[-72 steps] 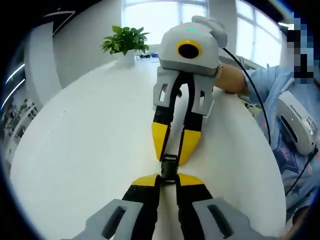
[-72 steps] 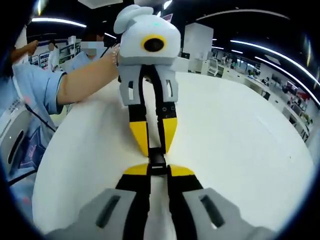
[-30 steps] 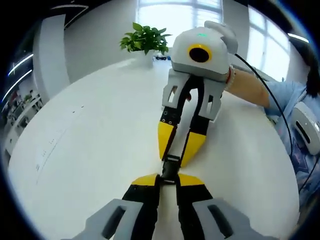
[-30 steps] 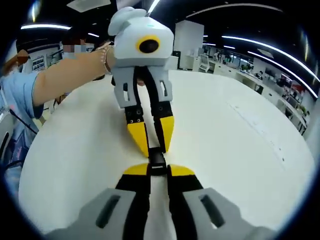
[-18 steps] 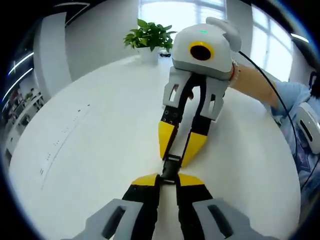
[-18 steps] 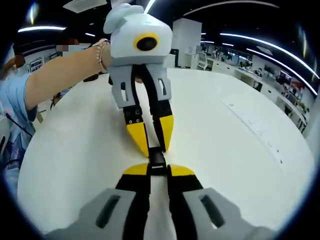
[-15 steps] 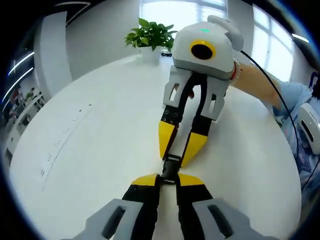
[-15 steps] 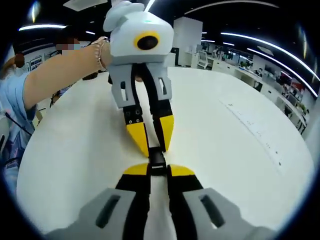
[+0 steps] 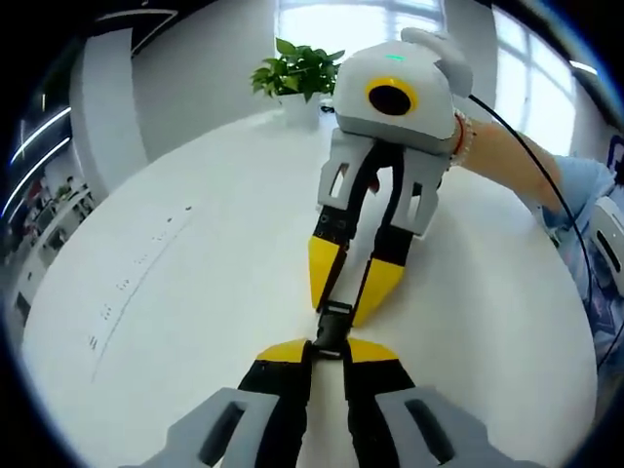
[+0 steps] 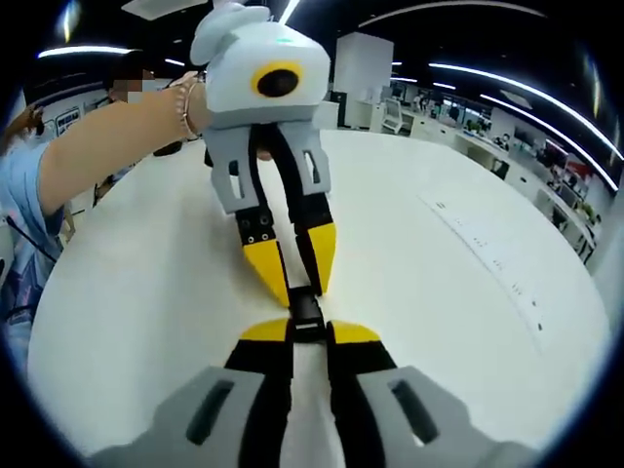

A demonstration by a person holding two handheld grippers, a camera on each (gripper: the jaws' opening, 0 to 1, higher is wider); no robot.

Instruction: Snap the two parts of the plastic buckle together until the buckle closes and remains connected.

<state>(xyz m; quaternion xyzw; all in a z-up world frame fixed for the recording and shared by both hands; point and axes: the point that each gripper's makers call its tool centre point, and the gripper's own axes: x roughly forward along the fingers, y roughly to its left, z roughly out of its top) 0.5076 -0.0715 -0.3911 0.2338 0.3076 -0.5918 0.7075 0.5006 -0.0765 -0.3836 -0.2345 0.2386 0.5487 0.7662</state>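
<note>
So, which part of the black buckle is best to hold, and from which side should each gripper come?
Hold the buckle by its two ends, one gripper per end, coming in along its length from opposite sides. It is narrow, and the left gripper and right gripper already clamp it so, nose to nose.

Bright daylight floods from the window [image 9: 356, 24] ahead of me, glaring white. My other view shows ceiling strip lights [image 10: 507, 78]. Edges bend and blur; the table [image 9: 195, 283] shows only soft shadows.
</note>
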